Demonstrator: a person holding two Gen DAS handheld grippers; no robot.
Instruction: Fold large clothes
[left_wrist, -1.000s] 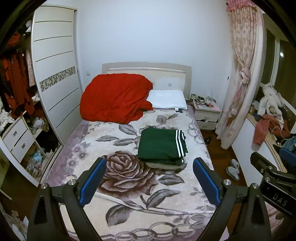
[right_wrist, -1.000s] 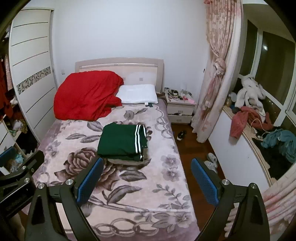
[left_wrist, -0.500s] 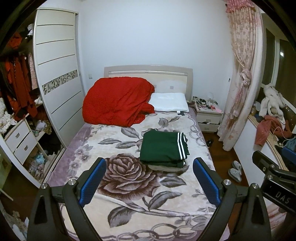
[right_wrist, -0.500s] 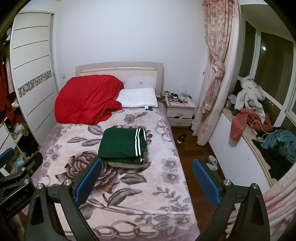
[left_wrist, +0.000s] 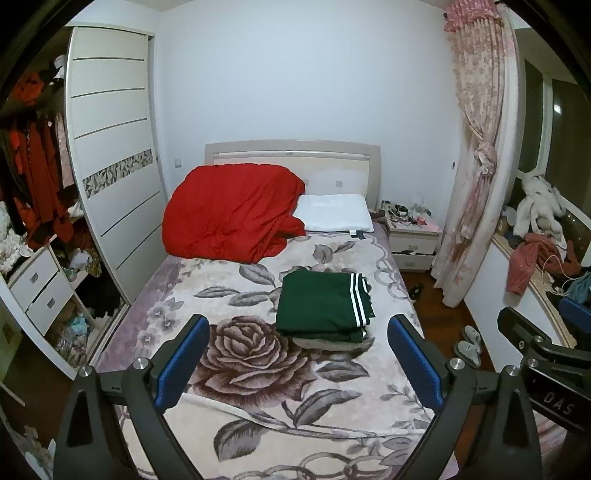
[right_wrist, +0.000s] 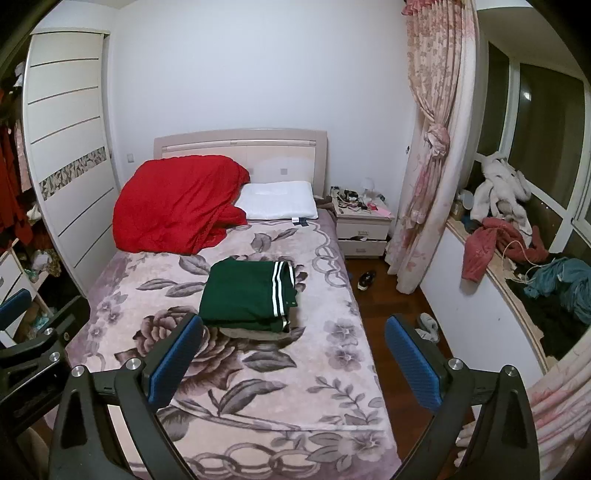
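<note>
A dark green garment with white stripes (left_wrist: 322, 304) lies folded in a neat rectangle in the middle of the bed, on the floral blanket (left_wrist: 258, 354). It also shows in the right wrist view (right_wrist: 246, 295). A grey folded item peeks out under it. My left gripper (left_wrist: 297, 360) is open and empty, held above the foot of the bed, well short of the garment. My right gripper (right_wrist: 293, 360) is open and empty too, over the bed's right side. Each gripper shows at the edge of the other's view.
A red quilt (left_wrist: 232, 214) and a white pillow (left_wrist: 334, 212) lie at the headboard. An open wardrobe (left_wrist: 44, 206) stands left. A nightstand (right_wrist: 364, 225), a pink curtain (right_wrist: 428, 155), slippers (right_wrist: 426, 326) on the floor and a cluttered window ledge (right_wrist: 517, 251) are right.
Both grippers have drawn back and up from the bed, so the folded garment sits a little farther away. Both stayed open and empty; the garment has not moved.
</note>
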